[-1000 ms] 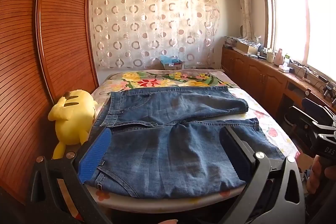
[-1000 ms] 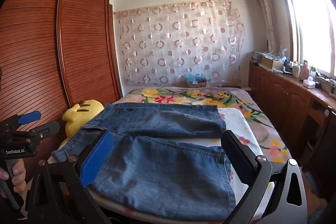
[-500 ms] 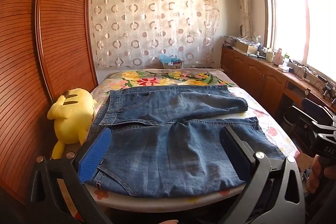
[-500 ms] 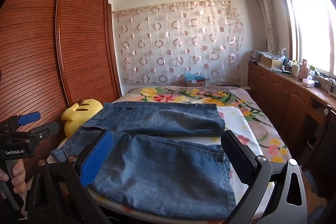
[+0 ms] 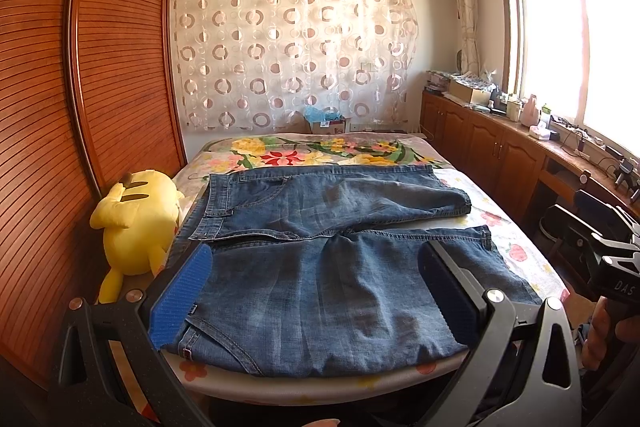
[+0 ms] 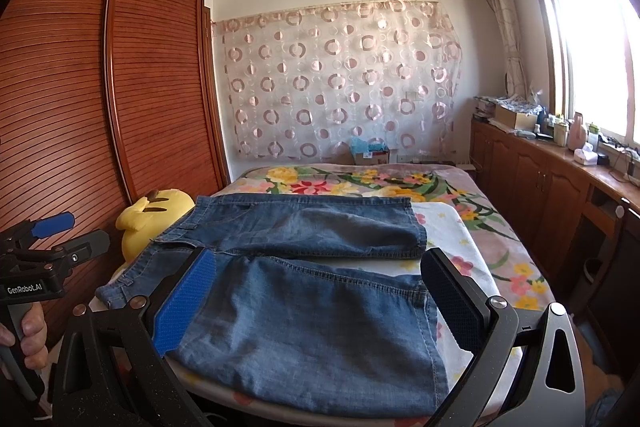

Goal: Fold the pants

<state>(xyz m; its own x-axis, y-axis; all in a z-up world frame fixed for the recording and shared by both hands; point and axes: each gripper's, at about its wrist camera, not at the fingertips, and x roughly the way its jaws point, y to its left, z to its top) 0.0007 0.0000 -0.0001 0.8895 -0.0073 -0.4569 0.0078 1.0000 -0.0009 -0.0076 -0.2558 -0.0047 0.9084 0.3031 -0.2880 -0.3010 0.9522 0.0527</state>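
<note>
Hovering at the near edge of the bed, the left gripper [image 5: 316, 291] has its jaws spread wide with nothing between them; the blue pad [image 5: 182, 297] sits lower left of the frame, the dark pad [image 5: 448, 297] lower right. The right gripper [image 6: 320, 297] is likewise wide apart and empty, framing the hem end of the near leg. Neither touches cloth, as far as these views show.

The denim shorts [image 5: 320, 267] lie flat across the floral bedsheet [image 5: 304, 155], filling the centre and lower half of both frames. Waistband sits at the left side of the frame, hems at the right. The two legs are splayed, with a strip of sheet showing between them toward the hems.

A yellow plush toy [image 5: 136, 223] rests at the left edge of the frame, just beside the waistband and against the wooden wardrobe [image 5: 80, 87].

Risks, as judged from this layout:
- The near leg overhangs the mattress edge at the bottom of the frame; a pinch of one layer only would likely drag the top layer and leave the fold skewed.
- Uneven lift between the two grippers would probably misalign the legs.
- A sweep of the waistband side may snag the plush toy.
- Denim is stiff, so a shallow grip may slip.
</note>
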